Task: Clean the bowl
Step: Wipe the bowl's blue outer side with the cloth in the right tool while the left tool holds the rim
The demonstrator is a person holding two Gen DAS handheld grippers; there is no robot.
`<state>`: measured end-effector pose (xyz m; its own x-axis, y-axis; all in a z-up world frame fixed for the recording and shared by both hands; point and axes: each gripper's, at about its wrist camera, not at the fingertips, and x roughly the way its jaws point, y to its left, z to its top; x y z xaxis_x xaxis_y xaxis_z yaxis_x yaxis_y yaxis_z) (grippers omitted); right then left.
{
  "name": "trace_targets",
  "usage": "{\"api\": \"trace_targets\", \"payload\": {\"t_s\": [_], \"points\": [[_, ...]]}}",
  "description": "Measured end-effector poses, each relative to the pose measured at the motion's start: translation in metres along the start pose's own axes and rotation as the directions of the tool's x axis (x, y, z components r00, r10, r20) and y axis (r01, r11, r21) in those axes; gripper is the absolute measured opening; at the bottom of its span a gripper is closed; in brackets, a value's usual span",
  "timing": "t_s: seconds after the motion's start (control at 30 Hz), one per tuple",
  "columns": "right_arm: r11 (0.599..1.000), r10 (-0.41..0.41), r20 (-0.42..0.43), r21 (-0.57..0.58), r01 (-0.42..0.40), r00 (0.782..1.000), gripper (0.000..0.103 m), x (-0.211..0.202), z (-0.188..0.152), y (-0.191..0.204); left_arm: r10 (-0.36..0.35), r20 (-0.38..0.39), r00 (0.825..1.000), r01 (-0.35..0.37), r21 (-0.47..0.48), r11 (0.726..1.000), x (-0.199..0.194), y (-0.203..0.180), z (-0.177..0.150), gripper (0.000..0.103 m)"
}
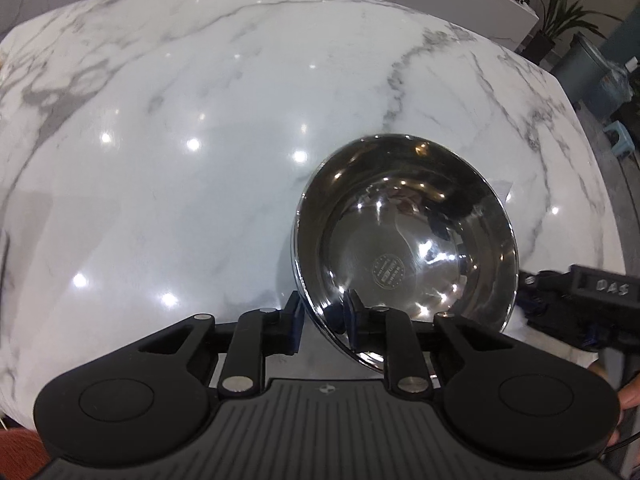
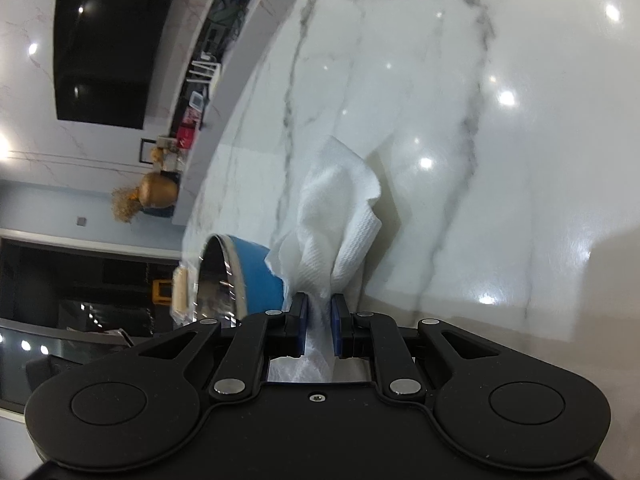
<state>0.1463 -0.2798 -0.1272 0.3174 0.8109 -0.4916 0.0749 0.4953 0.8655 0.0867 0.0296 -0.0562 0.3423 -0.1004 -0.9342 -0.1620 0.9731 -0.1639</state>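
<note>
Left wrist view: the left gripper points steeply down at the white marble worktop. Its fingers straddle the near rim of the bowl, one outside the wall, the other inside, clenched on the rim. That pinch seems meant to tip the bowl and brace it so the shiny steel inside faces the cloth hand. The bowl sits at about four o'clock in this view, its inside looking bare and bright. The right gripper waits at the three o'clock edge.

Right wrist view: the right gripper's fingers are clenched on a crumpled white paper towel, which stands out ahead toward twelve o'clock, bunched into a wad for wiping. The bowl, blue outside, shows at about eight o'clock, beside the towel but seemingly not touching it. In my judgement, wiping has not yet begun here.
</note>
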Motion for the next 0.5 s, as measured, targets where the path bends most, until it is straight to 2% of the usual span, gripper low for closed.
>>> {"api": "trace_targets", "payload": {"t_s": [0.2, 0.5], "points": [[0.986, 0.166, 0.066, 0.019, -0.168, 0.984, 0.012, -0.016, 0.006, 0.002, 0.011, 0.003, 1.0, -0.011, 0.02, 1.0, 0.0, 0.001, 0.005, 0.016], [0.991, 0.133, 0.051, 0.027, -0.134, 0.99, 0.012, -0.01, 0.007, -0.001, 0.008, 0.015, 1.0, -0.009, 0.046, 0.999, 0.003, -0.001, 0.009, 0.016]]}}
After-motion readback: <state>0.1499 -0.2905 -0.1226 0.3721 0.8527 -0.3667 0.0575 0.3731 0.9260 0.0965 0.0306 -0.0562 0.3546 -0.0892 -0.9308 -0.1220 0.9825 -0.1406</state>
